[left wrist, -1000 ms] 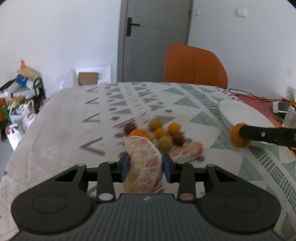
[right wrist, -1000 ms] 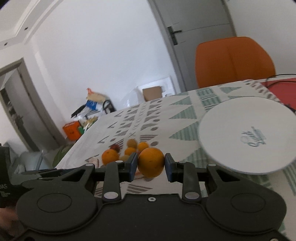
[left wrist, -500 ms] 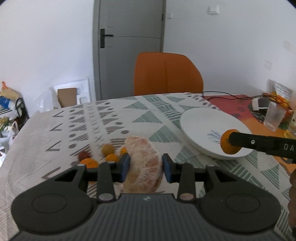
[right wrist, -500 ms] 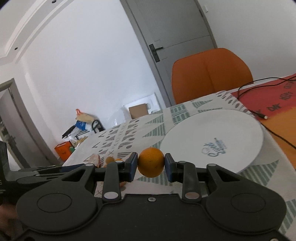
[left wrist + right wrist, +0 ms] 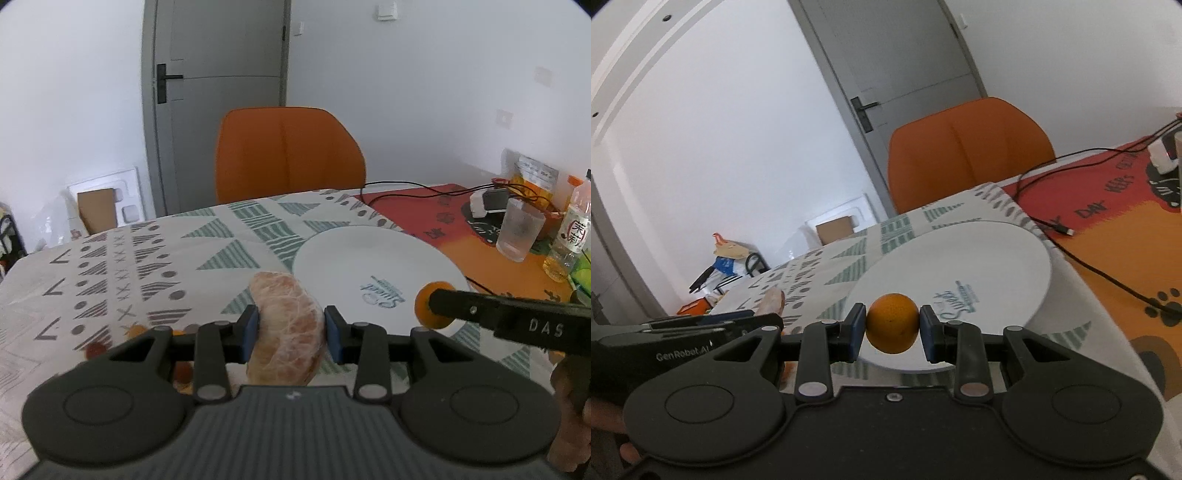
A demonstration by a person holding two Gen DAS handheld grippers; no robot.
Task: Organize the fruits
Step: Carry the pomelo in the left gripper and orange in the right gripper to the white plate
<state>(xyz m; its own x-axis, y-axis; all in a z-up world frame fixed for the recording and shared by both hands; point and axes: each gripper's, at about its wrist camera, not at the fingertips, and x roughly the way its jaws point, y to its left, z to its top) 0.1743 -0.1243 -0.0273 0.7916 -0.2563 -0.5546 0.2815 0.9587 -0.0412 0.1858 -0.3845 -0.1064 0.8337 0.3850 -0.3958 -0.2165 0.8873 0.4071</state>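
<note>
My left gripper (image 5: 290,328) is shut on a peeled pomelo segment (image 5: 286,325) and holds it in the air just left of the white plate (image 5: 351,258). My right gripper (image 5: 892,328) is shut on a small orange (image 5: 892,323) over the plate's near edge (image 5: 997,254). In the left wrist view the right gripper and its orange (image 5: 423,302) show at the plate's right rim. The segment's tip (image 5: 772,301) shows in the right wrist view. A few small fruits (image 5: 96,347) lie on the cloth at lower left, mostly hidden by my left gripper.
An orange chair (image 5: 284,151) stands behind the table. On the red-orange mat at right are a black cable (image 5: 1100,266), a glass (image 5: 519,232), a bottle (image 5: 570,232) and a charger (image 5: 487,201).
Both grippers have swung right, from the fruit pile toward the plate, each still holding its fruit. The plate now fills the middle of both views.
</note>
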